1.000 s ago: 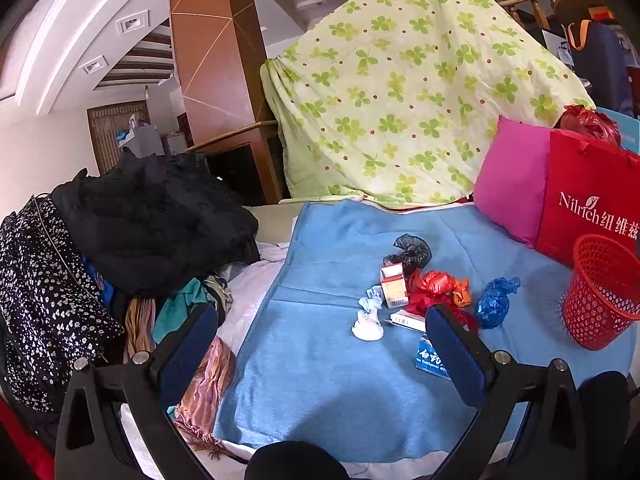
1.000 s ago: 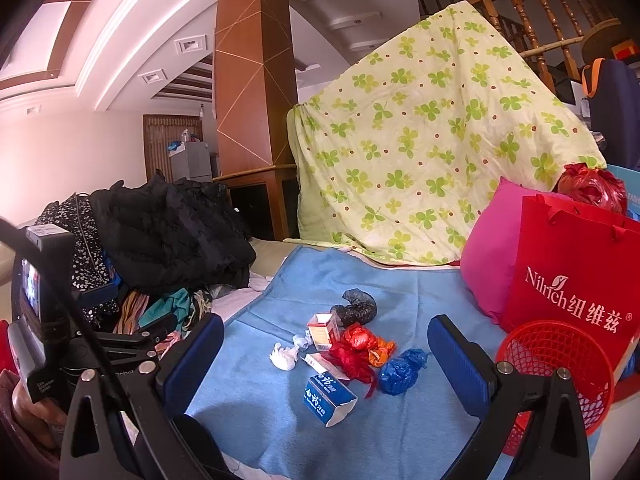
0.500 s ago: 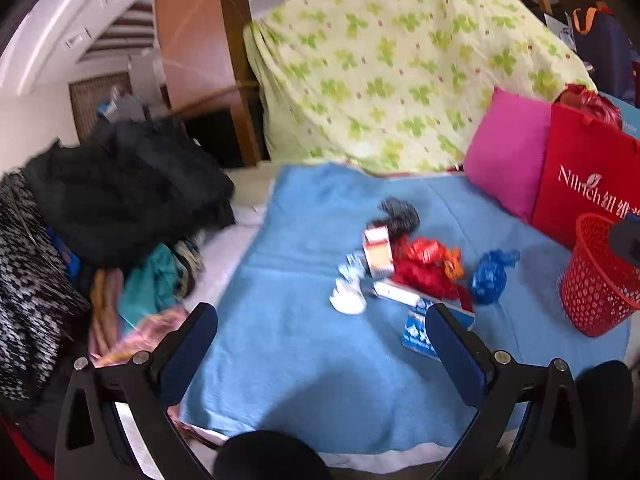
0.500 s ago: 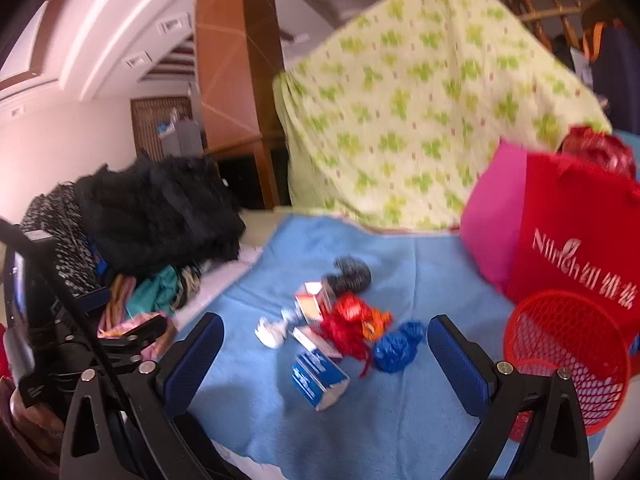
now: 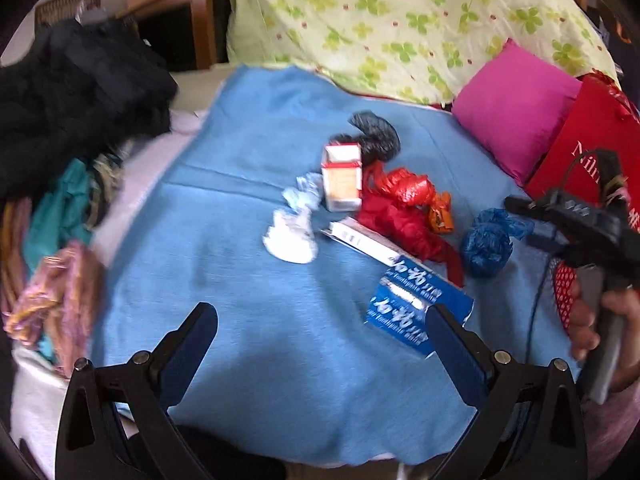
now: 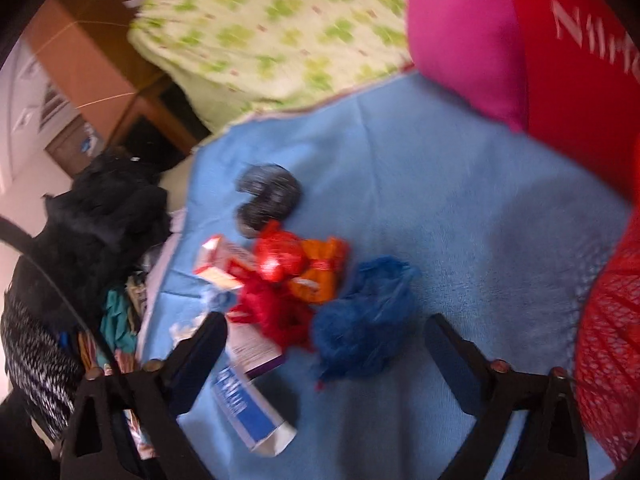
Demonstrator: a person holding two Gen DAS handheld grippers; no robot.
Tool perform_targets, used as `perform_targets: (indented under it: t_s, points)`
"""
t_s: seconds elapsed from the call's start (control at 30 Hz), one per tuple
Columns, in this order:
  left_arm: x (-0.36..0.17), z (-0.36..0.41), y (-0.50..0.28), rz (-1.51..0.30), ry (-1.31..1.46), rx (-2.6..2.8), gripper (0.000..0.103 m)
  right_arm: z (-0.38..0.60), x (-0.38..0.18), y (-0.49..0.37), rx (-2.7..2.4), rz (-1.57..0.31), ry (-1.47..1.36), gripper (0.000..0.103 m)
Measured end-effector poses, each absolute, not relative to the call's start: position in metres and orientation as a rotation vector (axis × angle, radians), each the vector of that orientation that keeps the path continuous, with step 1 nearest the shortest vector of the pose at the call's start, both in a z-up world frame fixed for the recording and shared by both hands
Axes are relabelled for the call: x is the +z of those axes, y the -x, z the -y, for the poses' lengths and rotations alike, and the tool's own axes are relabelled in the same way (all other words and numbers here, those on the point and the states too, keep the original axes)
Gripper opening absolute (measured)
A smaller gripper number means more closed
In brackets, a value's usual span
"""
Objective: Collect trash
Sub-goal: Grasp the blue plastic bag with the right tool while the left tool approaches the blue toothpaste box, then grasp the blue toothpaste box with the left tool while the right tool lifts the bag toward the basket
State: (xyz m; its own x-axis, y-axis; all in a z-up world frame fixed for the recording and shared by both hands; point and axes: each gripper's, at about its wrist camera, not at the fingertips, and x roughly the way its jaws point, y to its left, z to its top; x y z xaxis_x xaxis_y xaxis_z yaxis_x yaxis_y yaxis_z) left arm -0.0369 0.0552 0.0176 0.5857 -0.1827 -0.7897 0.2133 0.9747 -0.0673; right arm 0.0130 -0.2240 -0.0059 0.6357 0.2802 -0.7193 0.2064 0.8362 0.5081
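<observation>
A trash pile lies on the blue blanket [image 5: 248, 320]: a black bag [image 5: 374, 140], a red-and-white box [image 5: 342, 178], white tissue [image 5: 292, 232], a red bag [image 5: 400, 208], an orange wrapper [image 5: 440, 216], a blue bag [image 5: 488, 240] and a blue box [image 5: 416, 308]. My left gripper [image 5: 320, 344] is open and empty, just short of the pile. My right gripper [image 6: 326, 352] hangs over the blue bag [image 6: 364, 320]. Its jaws are closing, with the bag's near end between the fingers but not touched. The red bag [image 6: 276, 280] and the blue box [image 6: 248, 404] lie to its left.
A red mesh basket [image 6: 612, 340] stands at the right, beside a red paper bag [image 6: 580, 60] and a pink pillow [image 5: 516, 104]. Dark clothes [image 5: 80, 92] are heaped at the left. A clover-print quilt [image 5: 400, 20] rises behind. A hand [image 5: 612, 332] holds the right gripper's handle.
Both grippers have sunk toward the blanket and tipped downward, so the trash looms larger. The right one rolled, swung over the blue bag, and its jaws narrowed a little.
</observation>
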Motion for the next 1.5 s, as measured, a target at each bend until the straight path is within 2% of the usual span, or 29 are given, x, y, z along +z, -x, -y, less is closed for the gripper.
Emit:
perform_targets:
  t_s: [0.03,0.17,0.2,0.33,0.47,0.67,0.8,0.87,1.0,1.23,1.5]
  points:
    - [0.014,-0.052,0.031,-0.933,-0.023,-0.237,0.103,0.228,-0.017,-0.020,0.046,-0.921,-0.632,0.081]
    - [-0.004,-0.030,0.007,-1.015,0.036,-0.270,0.103,0.236,-0.053,-0.037,0.055,-1.007,-0.732,0.071]
    - [-0.009,-0.023,0.001,-1.034,0.054,-0.287,0.103,0.235,-0.058,-0.038,0.058,-1.016,-0.730,0.062]
    - [-0.019,0.006,-0.011,-1.078,0.065,-0.312,0.103,0.231,-0.060,-0.043,0.076,-1.007,-0.694,0.055]
    - [-0.027,0.027,-0.018,-1.113,0.071,-0.299,0.103,0.227,-0.040,-0.037,0.078,-0.933,-0.623,0.054]
    - [-0.041,0.043,-0.021,-1.161,0.060,-0.250,0.103,0.222,0.016,-0.007,0.088,-0.696,-0.493,0.054]
    - [-0.051,0.046,-0.017,-1.198,0.044,-0.223,0.085,0.227,0.041,0.016,0.100,-0.580,-0.467,0.054]
    - [-0.052,0.044,-0.011,-1.200,0.048,-0.227,0.082,0.232,0.051,0.031,0.098,-0.520,-0.461,0.054]
    - [-0.047,0.042,0.004,-1.179,0.023,-0.263,0.068,0.243,0.066,0.053,0.096,-0.439,-0.472,0.054]
    - [-0.041,0.024,0.027,-1.127,0.014,-0.305,0.057,0.276,0.086,0.097,0.064,-0.307,-0.505,0.054]
    - [-0.050,-0.026,0.041,-1.158,0.110,-0.325,0.053,0.324,0.086,0.133,-0.016,-0.243,-0.568,0.054]
